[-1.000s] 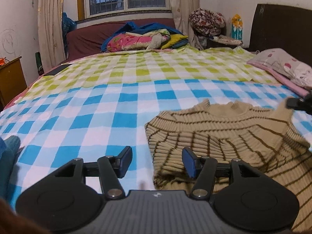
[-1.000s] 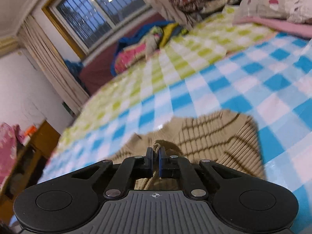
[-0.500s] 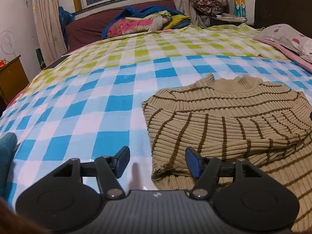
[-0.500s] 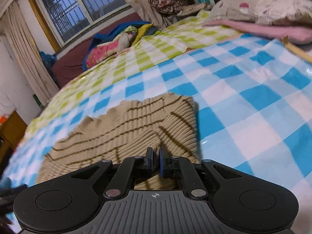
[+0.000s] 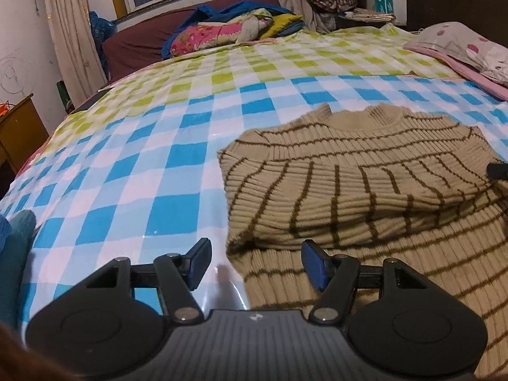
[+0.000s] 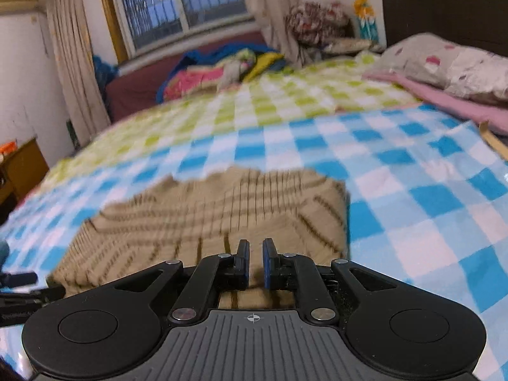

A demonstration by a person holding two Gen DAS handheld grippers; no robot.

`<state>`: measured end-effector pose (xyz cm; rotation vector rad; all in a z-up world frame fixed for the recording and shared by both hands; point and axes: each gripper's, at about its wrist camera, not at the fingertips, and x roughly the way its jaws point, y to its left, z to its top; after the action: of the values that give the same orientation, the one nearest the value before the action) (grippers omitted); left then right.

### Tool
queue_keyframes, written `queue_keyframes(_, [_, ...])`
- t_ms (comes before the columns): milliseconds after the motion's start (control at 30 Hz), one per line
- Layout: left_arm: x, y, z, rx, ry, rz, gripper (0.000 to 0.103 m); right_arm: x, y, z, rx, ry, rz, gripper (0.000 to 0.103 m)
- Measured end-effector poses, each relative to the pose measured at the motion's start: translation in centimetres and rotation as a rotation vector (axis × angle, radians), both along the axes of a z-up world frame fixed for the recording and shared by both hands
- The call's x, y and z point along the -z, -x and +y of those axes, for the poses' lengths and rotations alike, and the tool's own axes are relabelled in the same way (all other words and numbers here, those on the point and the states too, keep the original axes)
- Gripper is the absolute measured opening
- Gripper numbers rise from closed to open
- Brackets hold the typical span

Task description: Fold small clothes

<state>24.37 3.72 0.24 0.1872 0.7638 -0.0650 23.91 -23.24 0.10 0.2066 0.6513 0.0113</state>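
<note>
A bed (image 5: 190,171) covered by a checked sheet, blue and white near, green and white farther back, carries a tan striped sweater (image 5: 365,190) lying flat with a sleeve folded across its chest. A pillow (image 5: 470,47) on a pink blanket (image 6: 460,101) rests at the right edge, and a heap of bright bedding (image 5: 235,28) lies at the far end.

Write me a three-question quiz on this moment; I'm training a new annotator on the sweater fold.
1. True or false: the left gripper is clamped on the tan ribbed sweater with brown stripes.
2. Multiple choice: the sweater lies on A) a wooden desk, B) the blue-and-white checkered sheet, C) the spotted pillow.
3. Fill in: the right gripper shows a narrow ____ between its blue pads.

Key: 1 false, it is open with nothing between its fingers; 2 B; 3 gap.
</note>
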Motion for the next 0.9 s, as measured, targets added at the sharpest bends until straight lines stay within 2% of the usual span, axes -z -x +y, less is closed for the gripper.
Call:
queue_keyframes(167, [0.0, 0.5, -0.4, 0.009, -0.008, 0.014, 0.068, 0.9, 0.2, 0.0, 0.000, 0.021, 0.048, 0.012])
queue_keyframes(400, [-0.3, 1.5, -0.7, 0.026, -0.020, 0.016, 0.068, -0.2, 1.8, 0.2, -0.007, 0.028, 0.043, 0.012])
queue_keyframes(900, [-0.8, 4.9, -2.3, 0.084, -0.053, 0.031, 0.068, -1.2, 6.8, 0.9, -0.075, 0.066, 0.093, 0.012])
